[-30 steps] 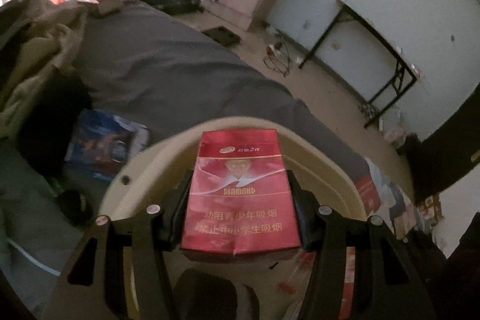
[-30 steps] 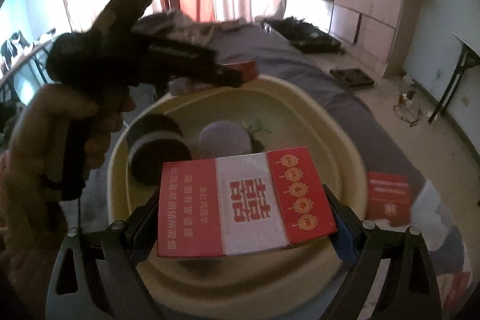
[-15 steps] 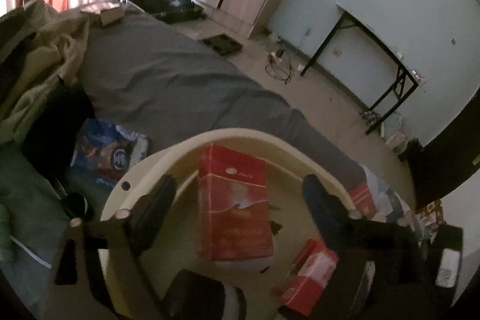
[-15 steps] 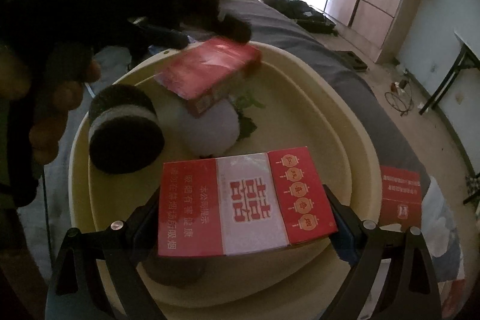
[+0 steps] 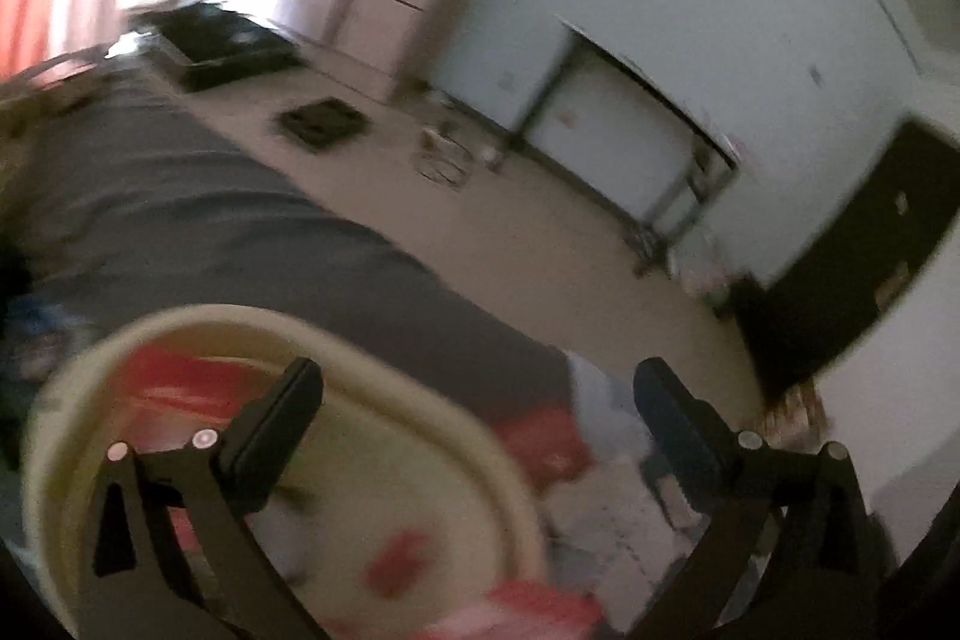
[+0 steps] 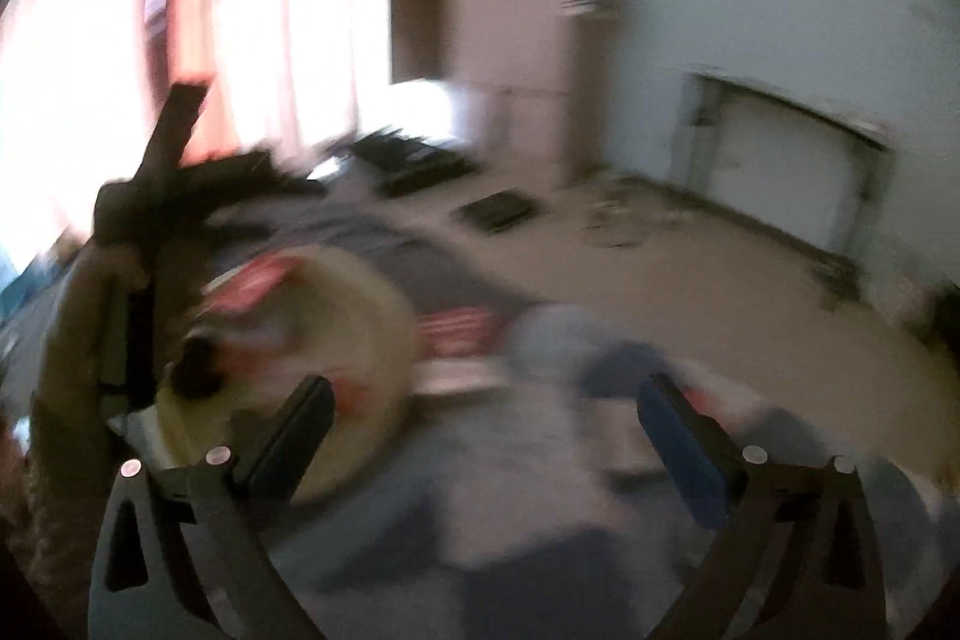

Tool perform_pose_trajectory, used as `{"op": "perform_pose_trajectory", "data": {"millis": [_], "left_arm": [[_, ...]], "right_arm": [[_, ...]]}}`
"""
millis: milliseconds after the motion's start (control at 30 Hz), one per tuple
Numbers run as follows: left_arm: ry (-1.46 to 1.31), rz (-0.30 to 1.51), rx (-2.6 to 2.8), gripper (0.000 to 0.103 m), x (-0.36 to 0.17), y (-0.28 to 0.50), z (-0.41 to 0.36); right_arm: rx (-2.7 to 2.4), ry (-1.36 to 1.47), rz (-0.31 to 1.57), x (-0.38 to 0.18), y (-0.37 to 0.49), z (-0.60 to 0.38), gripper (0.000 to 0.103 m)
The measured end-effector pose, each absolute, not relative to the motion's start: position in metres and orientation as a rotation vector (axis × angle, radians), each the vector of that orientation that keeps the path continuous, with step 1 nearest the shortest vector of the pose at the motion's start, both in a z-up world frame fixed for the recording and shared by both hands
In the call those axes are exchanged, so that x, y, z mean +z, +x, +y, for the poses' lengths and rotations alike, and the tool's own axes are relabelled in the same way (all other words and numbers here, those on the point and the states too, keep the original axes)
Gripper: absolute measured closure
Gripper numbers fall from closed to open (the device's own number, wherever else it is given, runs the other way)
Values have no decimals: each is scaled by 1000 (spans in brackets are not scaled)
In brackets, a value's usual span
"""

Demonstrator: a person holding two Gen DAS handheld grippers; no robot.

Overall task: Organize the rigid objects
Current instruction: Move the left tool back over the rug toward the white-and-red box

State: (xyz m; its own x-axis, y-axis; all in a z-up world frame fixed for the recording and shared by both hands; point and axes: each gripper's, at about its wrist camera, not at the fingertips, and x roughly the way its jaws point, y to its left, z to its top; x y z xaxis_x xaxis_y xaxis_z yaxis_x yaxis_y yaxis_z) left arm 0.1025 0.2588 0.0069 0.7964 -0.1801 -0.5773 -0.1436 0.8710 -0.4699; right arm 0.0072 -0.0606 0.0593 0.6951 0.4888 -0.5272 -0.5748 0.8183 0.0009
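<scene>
Both views are motion-blurred. A cream basin (image 5: 456, 418) sits on the grey bed; red cigarette packs (image 5: 174, 370) lie inside it. My left gripper (image 5: 474, 388) is open and empty, over the basin's right rim. My right gripper (image 6: 483, 406) is open and empty, to the right of the basin (image 6: 384, 316), above grey bedding. Red packs (image 6: 456, 325) lie on the bed beside the basin; one also shows in the left wrist view (image 5: 540, 436). The left tool and hand (image 6: 138, 232) show at the left of the right wrist view.
The grey bed (image 5: 180, 220) runs left. Beyond it are a bare floor (image 5: 540, 232), a black-framed table (image 5: 648, 118) by the wall, a wardrobe (image 6: 516, 40) and a dark cabinet (image 5: 852, 244). Curtains (image 6: 198, 40) glow behind.
The left gripper let its red pack go into the basin. The right gripper no longer holds its red-and-white pack. Both grippers have swung to the right, away from the basin's middle.
</scene>
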Motion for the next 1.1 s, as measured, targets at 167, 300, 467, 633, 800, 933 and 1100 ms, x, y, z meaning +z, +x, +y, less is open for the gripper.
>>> {"op": "perform_pose_trajectory", "data": {"millis": [167, 300, 467, 633, 800, 933, 1100], "left_arm": [[-266, 799, -17, 0, -6, 139, 190], [12, 789, -46, 0, -12, 138, 158], [130, 792, -122, 0, -19, 131, 145], [231, 800, -150, 0, -21, 127, 131], [440, 787, -115, 0, -10, 126, 117], [736, 809, -148, 0, -9, 121, 92], [983, 842, -358, 0, -19, 119, 72]], "right_arm": [[439, 41, 518, 52, 2, -159, 0], [357, 47, 560, 35, 4, -197, 0], [319, 59, 602, 24, 5, -216, 0], [270, 89, 621, 27, 14, -221, 0], [264, 71, 643, 24, 37, -213, 0], [301, -7, 657, 27, 39, -206, 0], [347, -117, 671, 21, 29, -210, 0]]}}
